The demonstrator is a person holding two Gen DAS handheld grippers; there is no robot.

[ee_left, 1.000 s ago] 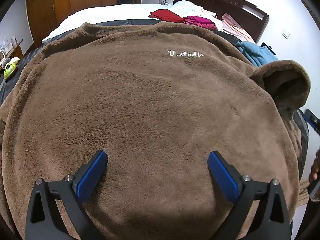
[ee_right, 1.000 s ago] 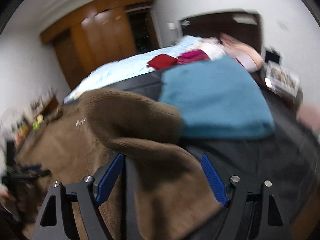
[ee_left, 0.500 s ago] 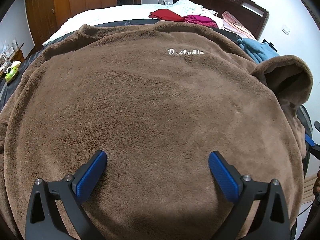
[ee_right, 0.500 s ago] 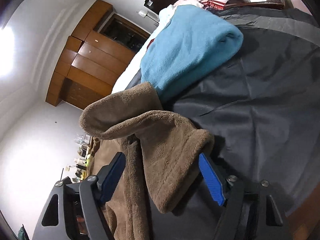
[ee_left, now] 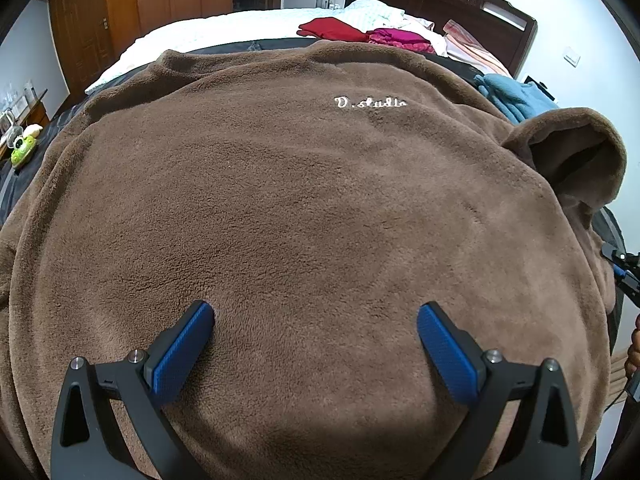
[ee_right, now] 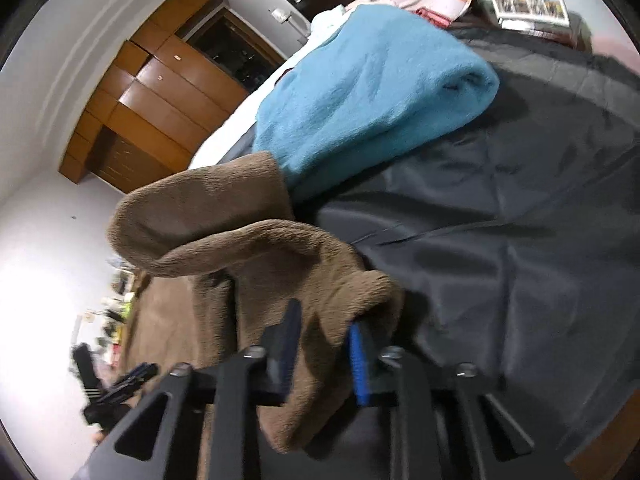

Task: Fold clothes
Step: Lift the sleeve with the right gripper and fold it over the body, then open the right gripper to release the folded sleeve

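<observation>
I count 1 brown fleece sweatshirt spread flat on the bed w/ my left gripper hovering over its hem, jaws wide apart, 1 folded blue garment beyond, and my right gripper tilted, clamped on the sweatshirt's sleeve.

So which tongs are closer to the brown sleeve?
Right. The right tongs are pinching the sleeve; the left tongs hover open over the sweater's middle.
</observation>
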